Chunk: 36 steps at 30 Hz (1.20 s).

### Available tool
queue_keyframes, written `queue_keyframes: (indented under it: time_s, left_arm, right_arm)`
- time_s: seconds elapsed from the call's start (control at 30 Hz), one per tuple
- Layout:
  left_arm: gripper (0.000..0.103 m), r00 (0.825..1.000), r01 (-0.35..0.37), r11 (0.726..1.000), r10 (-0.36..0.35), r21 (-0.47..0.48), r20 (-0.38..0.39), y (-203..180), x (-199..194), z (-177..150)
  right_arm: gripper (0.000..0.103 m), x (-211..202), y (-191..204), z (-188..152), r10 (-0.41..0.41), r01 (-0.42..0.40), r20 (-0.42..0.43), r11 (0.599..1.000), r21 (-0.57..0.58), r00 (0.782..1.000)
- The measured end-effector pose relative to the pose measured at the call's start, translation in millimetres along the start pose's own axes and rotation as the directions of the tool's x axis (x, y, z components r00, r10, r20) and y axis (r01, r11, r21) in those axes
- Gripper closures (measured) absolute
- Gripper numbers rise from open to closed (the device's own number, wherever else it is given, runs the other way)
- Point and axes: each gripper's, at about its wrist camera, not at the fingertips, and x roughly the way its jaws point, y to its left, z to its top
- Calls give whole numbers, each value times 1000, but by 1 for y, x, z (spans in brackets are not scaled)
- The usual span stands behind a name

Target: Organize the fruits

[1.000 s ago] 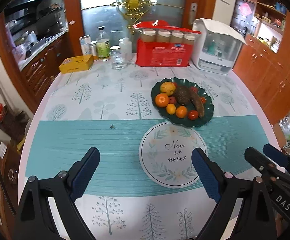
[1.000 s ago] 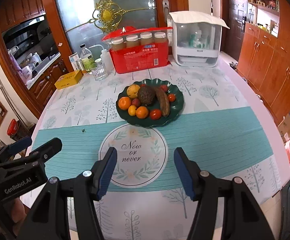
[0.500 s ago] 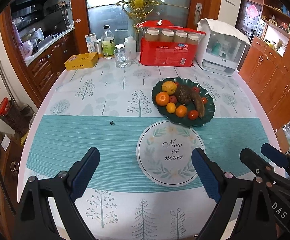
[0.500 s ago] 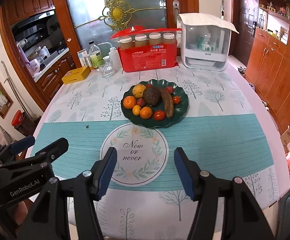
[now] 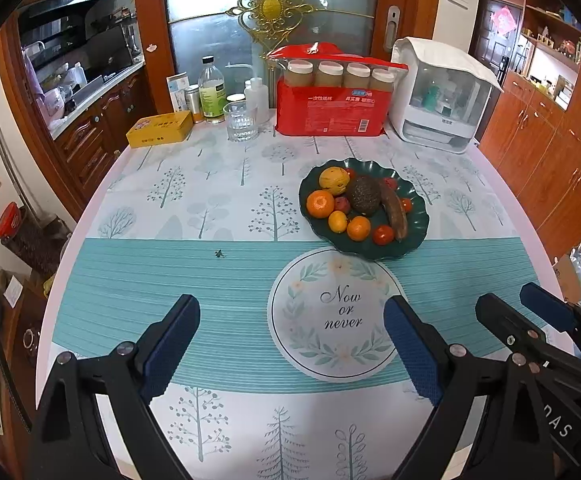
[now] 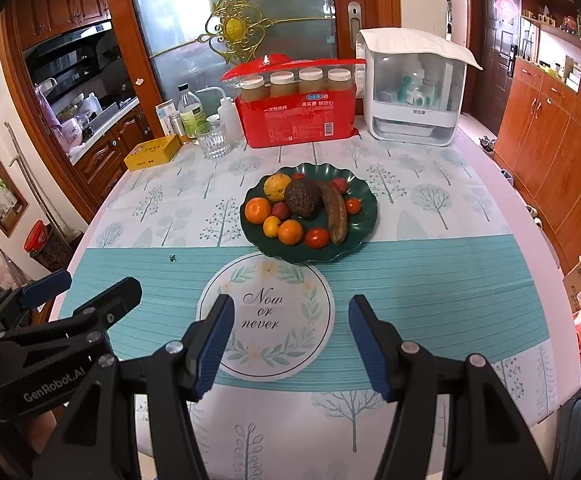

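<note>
A dark green scalloped plate (image 5: 414,236) (image 6: 366,208) sits mid-table with fruit: oranges (image 5: 320,204) (image 6: 257,210), a yellow citrus (image 5: 333,180), a dark rough avocado (image 5: 364,195) (image 6: 302,199), a brown banana (image 5: 393,208) (image 6: 335,212), and small red tomatoes (image 5: 383,235) (image 6: 316,237). My left gripper (image 5: 290,344) is open and empty above the near table edge. My right gripper (image 6: 290,340) is open and empty, also well short of the plate. Each gripper shows in the other's view: the right (image 5: 530,320), the left (image 6: 74,292).
A round "Now or never" mat (image 5: 336,316) lies just before the plate. At the back stand a red cup pack (image 5: 330,108), a white box appliance (image 5: 442,96), a glass (image 5: 242,122), bottles (image 5: 211,96) and a yellow tin (image 5: 159,129). A small dark speck (image 5: 219,254) lies on the cloth.
Both grippers have pulled back and up slightly; the table and plate look a little farther away. Both stay open and nothing on the table has moved.
</note>
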Motion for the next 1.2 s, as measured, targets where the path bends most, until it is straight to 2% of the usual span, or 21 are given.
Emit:
queue_keyframes:
  time_s: [1.2]
  left_arm:
    - [10, 1000, -1, 1000, 1, 0, -4, -2, 1, 1]
  right_arm:
    - [43, 7, -6, 4, 6, -6, -8, 1000, 6, 1000]
